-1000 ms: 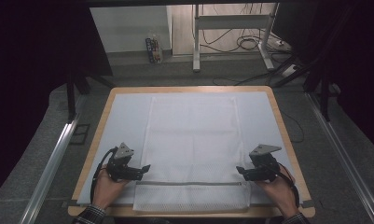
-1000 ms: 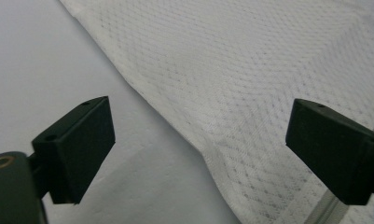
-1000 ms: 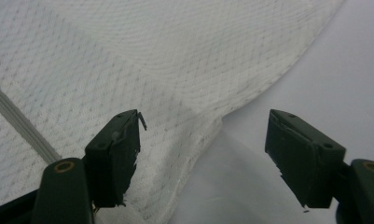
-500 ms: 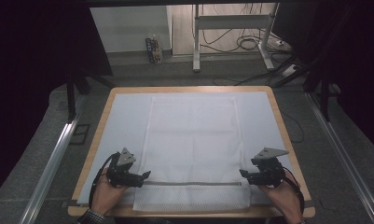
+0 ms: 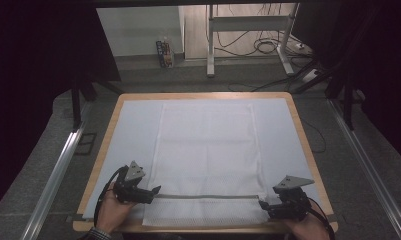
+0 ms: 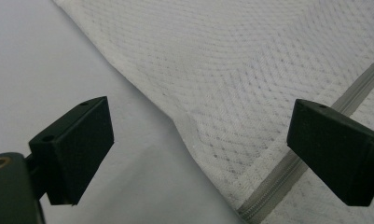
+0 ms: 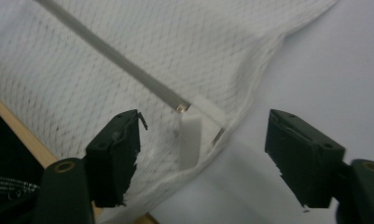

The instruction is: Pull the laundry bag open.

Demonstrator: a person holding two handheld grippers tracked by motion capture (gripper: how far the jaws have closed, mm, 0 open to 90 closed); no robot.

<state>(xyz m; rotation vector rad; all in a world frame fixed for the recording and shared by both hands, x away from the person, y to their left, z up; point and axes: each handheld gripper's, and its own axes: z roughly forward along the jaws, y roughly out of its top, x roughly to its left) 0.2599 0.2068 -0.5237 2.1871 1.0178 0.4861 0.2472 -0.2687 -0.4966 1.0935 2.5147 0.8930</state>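
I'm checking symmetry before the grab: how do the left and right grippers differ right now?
The left gripper straddles the mesh bag's side edge at the plain end of the zipper; the right gripper frames the white zipper pull. Both are open, at the bag's near corners.

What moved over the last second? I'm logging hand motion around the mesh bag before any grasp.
Both hands drew back toward the table's near edge. The left gripper now sits at the left end of the grey zipper, the right gripper at its right end, both open; nothing was taken hold of. The white mesh bag lies flat as before on the table.
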